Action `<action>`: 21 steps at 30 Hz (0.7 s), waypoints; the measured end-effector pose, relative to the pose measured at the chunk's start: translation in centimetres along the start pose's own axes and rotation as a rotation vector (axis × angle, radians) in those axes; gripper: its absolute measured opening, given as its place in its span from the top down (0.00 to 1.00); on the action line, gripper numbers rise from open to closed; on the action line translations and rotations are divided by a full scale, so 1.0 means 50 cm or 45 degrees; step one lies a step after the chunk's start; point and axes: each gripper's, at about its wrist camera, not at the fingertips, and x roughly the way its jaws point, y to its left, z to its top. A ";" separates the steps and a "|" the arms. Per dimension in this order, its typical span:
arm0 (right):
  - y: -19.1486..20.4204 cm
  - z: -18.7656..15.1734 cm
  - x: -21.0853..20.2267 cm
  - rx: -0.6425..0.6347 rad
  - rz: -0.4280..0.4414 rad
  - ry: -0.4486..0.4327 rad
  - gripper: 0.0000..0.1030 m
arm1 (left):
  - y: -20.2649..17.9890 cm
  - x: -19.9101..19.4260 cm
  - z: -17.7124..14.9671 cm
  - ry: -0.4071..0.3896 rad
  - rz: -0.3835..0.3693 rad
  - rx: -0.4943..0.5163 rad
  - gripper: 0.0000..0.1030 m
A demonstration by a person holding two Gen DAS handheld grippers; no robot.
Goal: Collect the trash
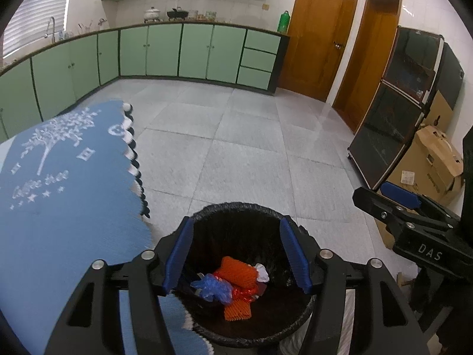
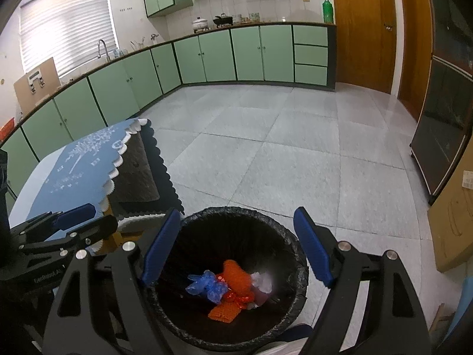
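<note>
A black-lined trash bin [image 1: 236, 210] [image 2: 207, 219] stands on the floor below both grippers. Inside lie orange foam netting [image 1: 238, 272] [image 2: 235, 275], a blue plastic bag [image 1: 214, 288] [image 2: 208, 285], red wrapper [image 1: 245, 293] [image 2: 236, 297] and white scraps [image 1: 262, 273] [image 2: 261, 284]. My left gripper [image 1: 236, 254] is open and empty above the bin. My right gripper [image 2: 236, 248] is open and empty above the bin too; it also shows at the right of the left wrist view [image 1: 393, 195]. The left gripper shows at the left of the right wrist view [image 2: 74, 216].
A table with a blue patterned cloth [image 1: 59, 177] [image 2: 79, 165] stands left of the bin. Green kitchen cabinets [image 1: 177, 50] [image 2: 248, 53] line the far wall. A dark glass cabinet [image 1: 393, 112] and cardboard boxes [image 1: 431, 165] stand on the right. Grey tiled floor [image 1: 251, 136] lies ahead.
</note>
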 end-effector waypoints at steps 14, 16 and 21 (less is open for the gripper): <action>0.078 0.037 -0.134 -0.058 0.119 -0.118 0.14 | 0.041 -0.164 0.017 -0.170 0.079 -0.027 0.28; 0.094 0.042 -0.156 -0.072 0.137 -0.141 0.10 | 0.047 -0.192 0.017 -0.196 0.088 -0.032 0.23; 0.134 0.056 -0.209 -0.108 0.172 -0.190 0.05 | 0.061 -0.252 0.017 -0.255 0.115 -0.062 0.14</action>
